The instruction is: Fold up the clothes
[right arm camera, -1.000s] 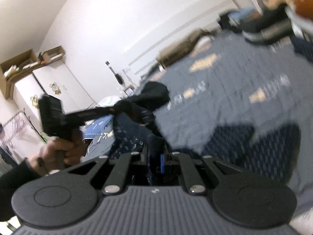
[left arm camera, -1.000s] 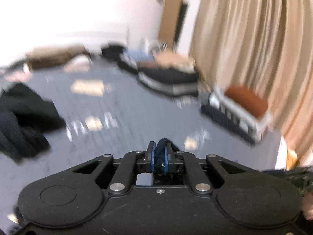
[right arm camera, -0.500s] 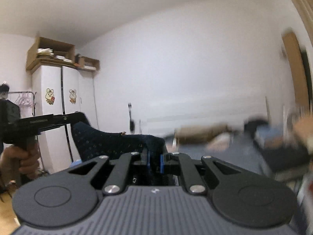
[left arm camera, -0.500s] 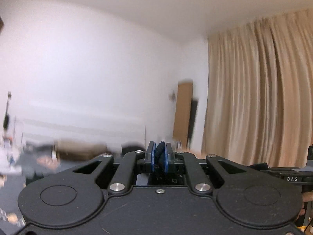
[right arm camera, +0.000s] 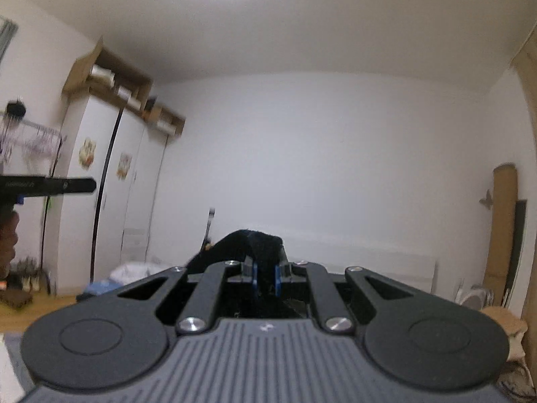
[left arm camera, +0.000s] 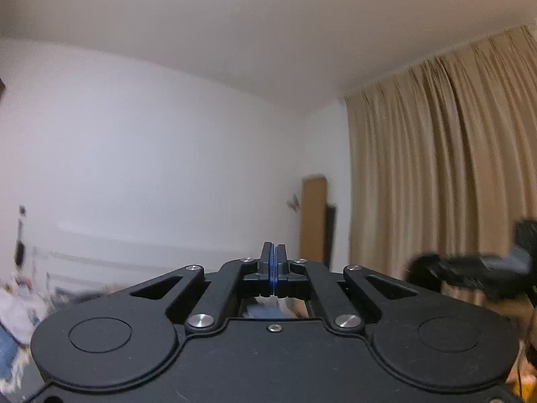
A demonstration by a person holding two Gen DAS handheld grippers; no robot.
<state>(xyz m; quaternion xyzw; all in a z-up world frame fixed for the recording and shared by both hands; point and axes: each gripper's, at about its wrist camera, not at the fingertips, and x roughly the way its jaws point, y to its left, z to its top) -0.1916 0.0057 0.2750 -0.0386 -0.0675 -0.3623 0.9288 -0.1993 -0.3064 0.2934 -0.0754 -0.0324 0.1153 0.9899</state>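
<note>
Both cameras now tilt up from bed to wall. My right gripper (right arm camera: 264, 277) pinches limp dark cloth (right arm camera: 250, 245); left gripper (left arm camera: 272, 265) closed, nothing visible between. Grip hems.

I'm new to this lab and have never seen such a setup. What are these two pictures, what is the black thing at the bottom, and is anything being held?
Each picture comes from a camera mounted on a hand-held gripper, looking forward along its two fingers; the black shape below is the gripper's own body. Both point at a bedroom's walls and ceiling, so no work surface shows. The left gripper has its blue pads pressed together with nothing between them. The right gripper is clamped on a dark garment. In the right view, the left gripper also appears at the far left edge.
</note>
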